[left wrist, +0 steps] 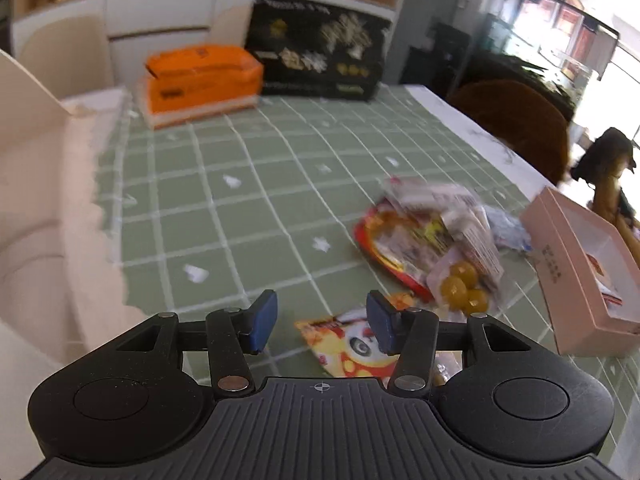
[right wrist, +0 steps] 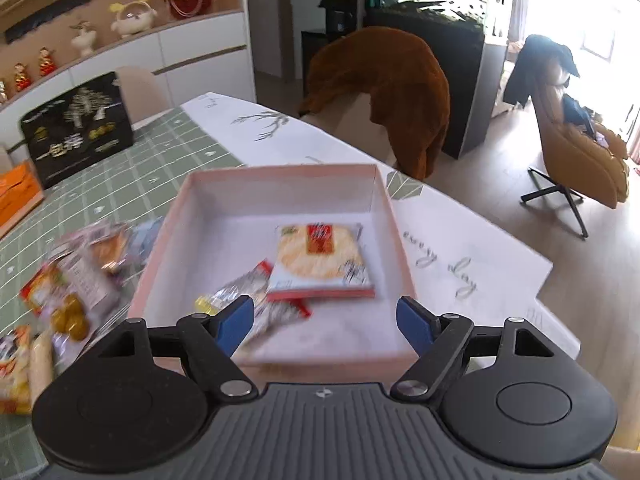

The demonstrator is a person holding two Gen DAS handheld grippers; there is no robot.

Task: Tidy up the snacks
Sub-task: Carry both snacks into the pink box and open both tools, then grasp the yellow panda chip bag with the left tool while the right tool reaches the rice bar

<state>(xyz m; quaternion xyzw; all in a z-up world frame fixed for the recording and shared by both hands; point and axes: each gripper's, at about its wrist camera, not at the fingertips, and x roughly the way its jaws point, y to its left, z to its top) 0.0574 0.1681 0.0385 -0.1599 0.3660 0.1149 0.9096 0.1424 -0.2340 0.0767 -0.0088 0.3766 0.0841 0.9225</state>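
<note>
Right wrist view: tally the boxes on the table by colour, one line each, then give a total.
Pink box, open, snacks inside: 1
Black box, standing at the far end: 1
Orange box, cut off at the left edge: 1
Total: 3

The left hand-held gripper (left wrist: 322, 322) filled the bottom of its frame: a dark grey ribbed body marked at top centre with a small crosshair, flanked by two round black housings with smooth discs. Black linkage arms pivoted on silver screws and ended in blue rectangular pads (left wrist: 265, 320). The right hand-held gripper (right wrist: 325, 322) looked the same in its own view, with matching ribbing, discs, silver pivot screws and blue pads (right wrist: 236, 322) across the lower frame.
</note>
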